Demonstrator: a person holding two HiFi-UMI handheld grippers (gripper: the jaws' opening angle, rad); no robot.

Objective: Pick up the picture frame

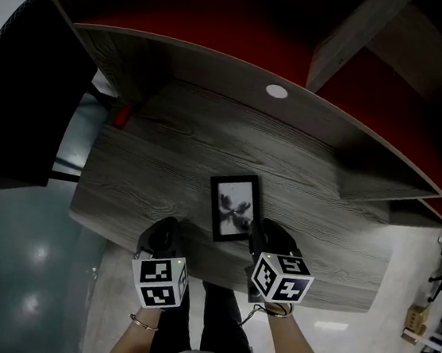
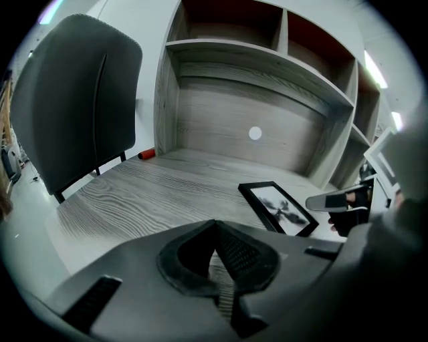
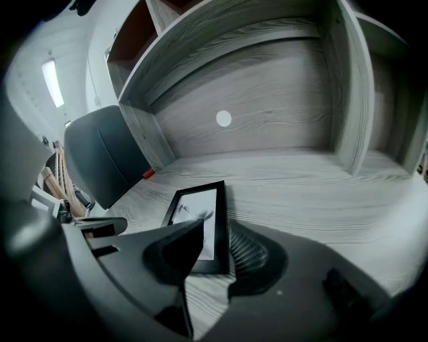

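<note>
A black picture frame [image 1: 233, 207] with a dark blot print lies flat on the grey wood desk [image 1: 150, 171], near its front edge. My right gripper [image 1: 266, 232] is at the frame's near right corner. In the right gripper view, its jaws [image 3: 215, 230] stand open, with the frame [image 3: 200, 207] and its right border showing between them. My left gripper [image 1: 168, 231] hovers left of the frame, apart from it. Its tips [image 2: 215, 227] meet, with nothing held. The left gripper view has the frame [image 2: 277, 208] ahead to the right, beside the right gripper [image 2: 341, 199].
A black chair [image 1: 23, 91] stands off the desk's left end. A small red object [image 1: 122, 116] lies at the back left corner. Shelf compartments with red backs overhang the desk, and a white disc [image 1: 277, 91] sits on the back panel. The desk's front edge is under both grippers.
</note>
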